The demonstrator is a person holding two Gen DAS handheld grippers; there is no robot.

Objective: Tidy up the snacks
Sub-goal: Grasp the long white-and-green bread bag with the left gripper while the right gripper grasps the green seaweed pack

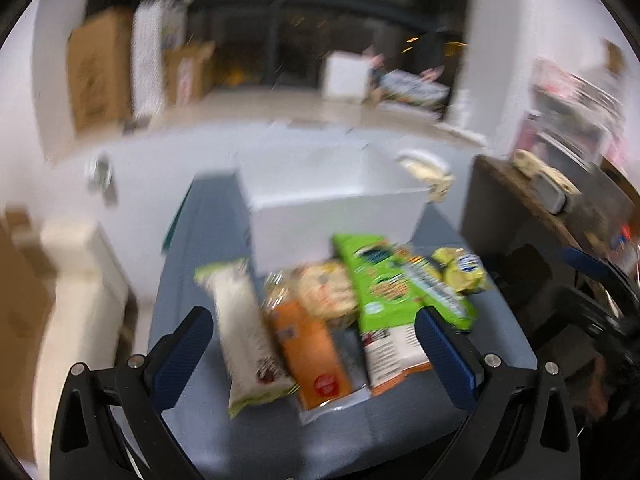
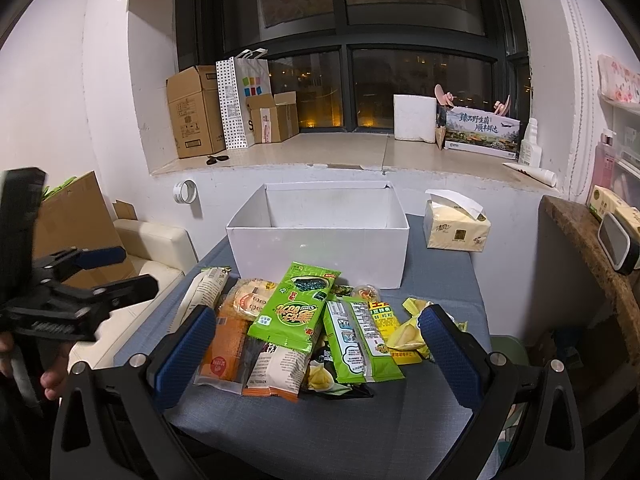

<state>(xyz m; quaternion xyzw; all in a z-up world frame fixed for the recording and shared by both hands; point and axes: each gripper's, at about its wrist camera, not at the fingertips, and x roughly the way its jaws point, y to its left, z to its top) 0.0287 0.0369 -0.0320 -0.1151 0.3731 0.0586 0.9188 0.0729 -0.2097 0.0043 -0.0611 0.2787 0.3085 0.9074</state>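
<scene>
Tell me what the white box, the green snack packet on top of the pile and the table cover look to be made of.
White box: likely matte cardboard or paperboard, with thin flat walls and creased corners.
Green snack packet: glossy plastic film, catching highlights, with sealed flat edges.
Table cover: grey-blue woven-looking fabric with a fine, dull texture, though that is uncertain.

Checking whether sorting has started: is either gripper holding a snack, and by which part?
Nothing is held. The left gripper and right gripper are both open above the snack pile.
</scene>
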